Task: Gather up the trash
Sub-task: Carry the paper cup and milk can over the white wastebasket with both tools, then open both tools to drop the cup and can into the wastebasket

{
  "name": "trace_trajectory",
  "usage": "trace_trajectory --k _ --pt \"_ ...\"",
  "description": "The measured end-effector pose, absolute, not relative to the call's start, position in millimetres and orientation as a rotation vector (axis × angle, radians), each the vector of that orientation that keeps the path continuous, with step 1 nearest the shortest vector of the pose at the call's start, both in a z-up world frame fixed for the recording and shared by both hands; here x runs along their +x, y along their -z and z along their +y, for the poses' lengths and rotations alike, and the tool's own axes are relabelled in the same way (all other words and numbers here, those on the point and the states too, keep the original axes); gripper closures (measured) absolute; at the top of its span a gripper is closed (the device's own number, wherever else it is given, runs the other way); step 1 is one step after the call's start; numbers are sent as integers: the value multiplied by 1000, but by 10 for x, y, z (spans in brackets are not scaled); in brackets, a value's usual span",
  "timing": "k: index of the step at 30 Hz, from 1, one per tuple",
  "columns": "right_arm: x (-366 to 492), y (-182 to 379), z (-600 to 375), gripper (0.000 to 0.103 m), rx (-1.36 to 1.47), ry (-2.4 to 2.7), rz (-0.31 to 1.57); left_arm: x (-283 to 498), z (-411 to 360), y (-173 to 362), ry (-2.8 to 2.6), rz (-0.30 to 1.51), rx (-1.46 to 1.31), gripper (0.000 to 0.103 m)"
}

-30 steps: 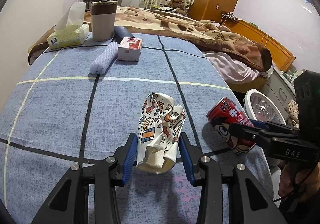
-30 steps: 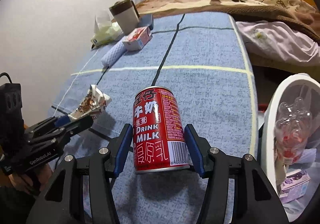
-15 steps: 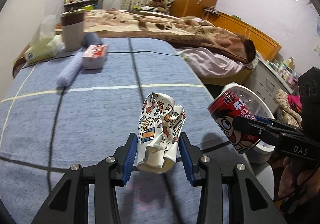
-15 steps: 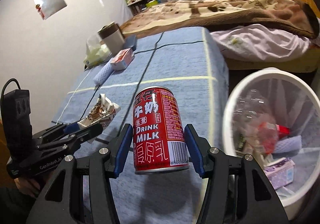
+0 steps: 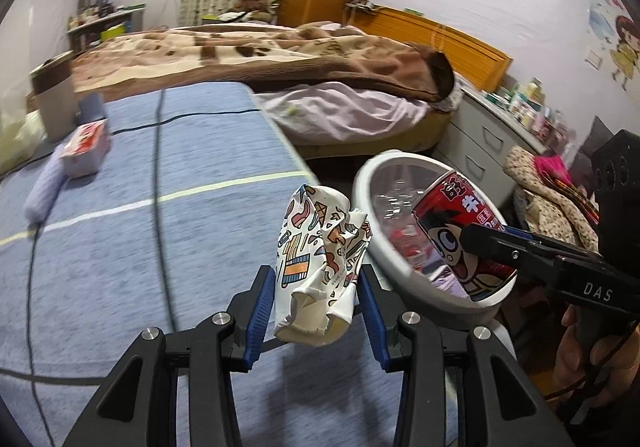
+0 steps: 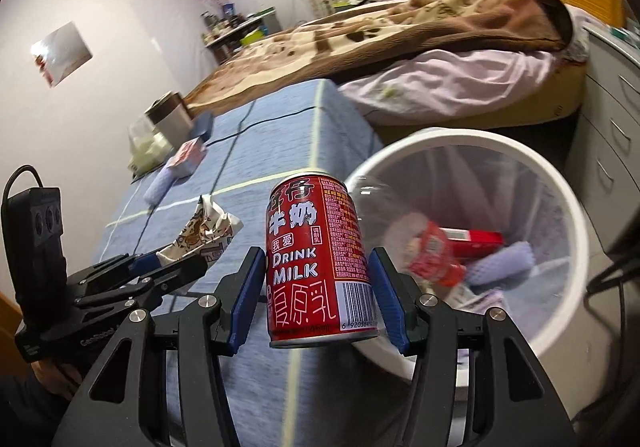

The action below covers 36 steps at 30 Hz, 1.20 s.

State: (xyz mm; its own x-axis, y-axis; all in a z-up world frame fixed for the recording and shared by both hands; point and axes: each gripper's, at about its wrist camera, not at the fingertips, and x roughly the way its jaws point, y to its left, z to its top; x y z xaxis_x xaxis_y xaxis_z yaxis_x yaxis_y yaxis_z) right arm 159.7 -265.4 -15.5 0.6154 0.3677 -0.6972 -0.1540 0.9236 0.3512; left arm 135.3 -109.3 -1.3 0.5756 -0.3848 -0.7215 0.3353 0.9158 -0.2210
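Trash held in both grippers: left gripper (image 5: 316,301) clamps a crumpled cup (image 5: 318,267) above the blue cloth's (image 5: 120,247) edge; right gripper (image 6: 318,297) clamps a red can (image 6: 320,259) just short of the bin (image 6: 560,207) rim. Step in hand: carrying to the bin, which holds other rubbish. Next move: bring each item over the opening, then open the jaws. Beyond: box (image 5: 86,147), bed (image 5: 280,51).

Glossy printed metal can (image 6: 320,259); crumpled, printed paper cup (image 5: 320,263). The bin (image 6: 568,215) beyond the can looks smooth white plastic. Woven matt blue cloth (image 5: 160,231) lies beneath both tools.
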Motion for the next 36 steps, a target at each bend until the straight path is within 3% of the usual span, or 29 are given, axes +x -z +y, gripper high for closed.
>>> trace_trajectory --k 17,36 --pt "1481 255 -3273 48 347 -168 854 1467 -2026 191 611 927 23 61" --pt "1547 408 -3436 48 366 -124 909 1808 -2409 356 656 947 37 56"
